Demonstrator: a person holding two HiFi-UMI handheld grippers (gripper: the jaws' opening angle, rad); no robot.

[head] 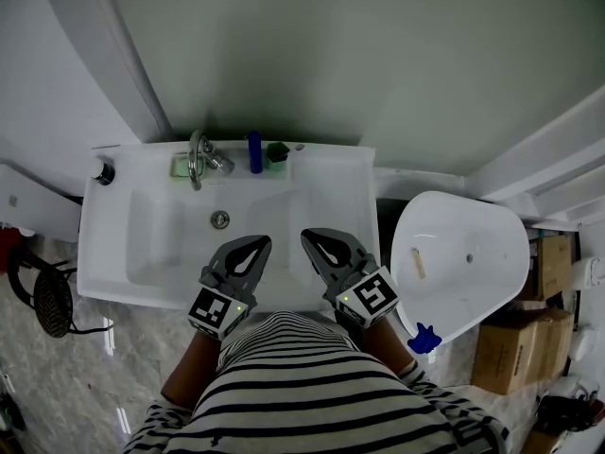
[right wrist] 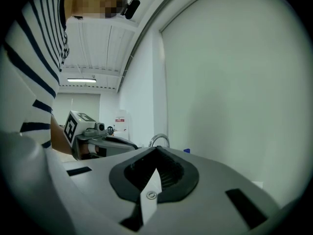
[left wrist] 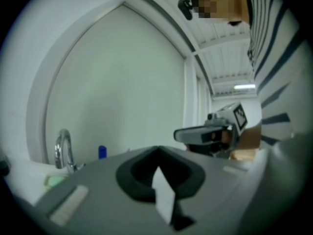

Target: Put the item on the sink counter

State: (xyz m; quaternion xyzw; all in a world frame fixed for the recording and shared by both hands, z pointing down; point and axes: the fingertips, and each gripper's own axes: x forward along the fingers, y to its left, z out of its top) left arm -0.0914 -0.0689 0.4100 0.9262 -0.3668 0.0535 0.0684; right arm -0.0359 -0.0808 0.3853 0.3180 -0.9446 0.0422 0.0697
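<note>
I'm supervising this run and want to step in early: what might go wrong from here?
1. Both the left claw and right claw are shut and empty. Reaching an item like that would likely push it, not grasp it.
2. The blue bottle, dark green object and faucet crowd the back ledge of the sink, so a reach there may knock one into the basin.

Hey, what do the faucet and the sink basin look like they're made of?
Faucet: likely chromed metal, polished, with bright mirror-like highlights along its curved spout.
Sink: probably glazed ceramic or porcelain, glossy white and smooth, with soft reflections. A moulded resin cannot be ruled out from its look.
</note>
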